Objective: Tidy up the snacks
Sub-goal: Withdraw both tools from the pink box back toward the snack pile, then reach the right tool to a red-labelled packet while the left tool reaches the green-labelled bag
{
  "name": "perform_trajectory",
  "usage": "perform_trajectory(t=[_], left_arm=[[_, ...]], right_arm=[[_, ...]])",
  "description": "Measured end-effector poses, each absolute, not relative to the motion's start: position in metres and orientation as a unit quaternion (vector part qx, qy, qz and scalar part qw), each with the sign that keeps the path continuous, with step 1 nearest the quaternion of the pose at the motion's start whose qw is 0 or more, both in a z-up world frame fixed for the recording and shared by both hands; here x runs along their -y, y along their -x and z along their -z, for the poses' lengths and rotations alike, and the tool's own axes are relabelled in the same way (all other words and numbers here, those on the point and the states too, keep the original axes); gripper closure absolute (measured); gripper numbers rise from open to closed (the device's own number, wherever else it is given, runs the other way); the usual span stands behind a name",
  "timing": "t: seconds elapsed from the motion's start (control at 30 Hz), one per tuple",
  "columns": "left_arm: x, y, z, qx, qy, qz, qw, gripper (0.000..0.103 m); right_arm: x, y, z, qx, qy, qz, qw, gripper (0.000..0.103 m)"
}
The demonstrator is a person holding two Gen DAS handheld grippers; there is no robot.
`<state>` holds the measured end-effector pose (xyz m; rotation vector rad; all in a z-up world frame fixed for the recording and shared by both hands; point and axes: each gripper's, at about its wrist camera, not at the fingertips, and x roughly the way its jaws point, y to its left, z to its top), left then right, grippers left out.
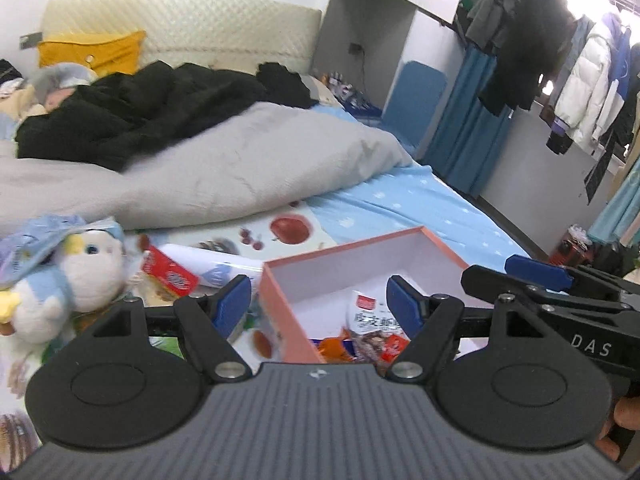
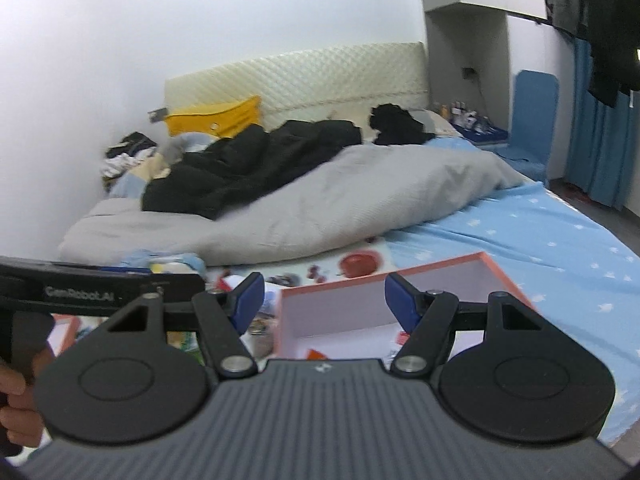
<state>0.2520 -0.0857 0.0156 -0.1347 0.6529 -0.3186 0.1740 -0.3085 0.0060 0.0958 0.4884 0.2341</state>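
A pink-rimmed box (image 1: 436,242) with a white inside lies on the bed; it also shows in the right wrist view (image 2: 496,266). Snack packets (image 1: 370,332) lie in its near corner. A red snack packet (image 1: 168,274) lies left of the box on a fruit-print mat (image 1: 288,228). My left gripper (image 1: 318,306) is open and empty, above the box's left wall. My right gripper (image 2: 324,302) is open and empty, above the box's near left part. The right gripper also shows at the right of the left wrist view (image 1: 536,272).
A blue and white plush toy (image 1: 76,276) sits left of the packets. A grey duvet (image 1: 224,176) and black clothes (image 1: 132,116) cover the bed behind. Blue star-print sheet (image 2: 540,236) lies right of the box. Coats (image 1: 580,80) hang at the far right.
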Motion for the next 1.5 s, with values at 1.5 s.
perform_trajectory(t=[1.5], left_arm=[[-0.036, -0.085, 0.118, -0.374, 0.095, 0.038, 0.922, 0.019]], right_arm=[[0.218, -0.041, 0.106, -0.309, -0.014, -0.188, 0.932, 0.031]])
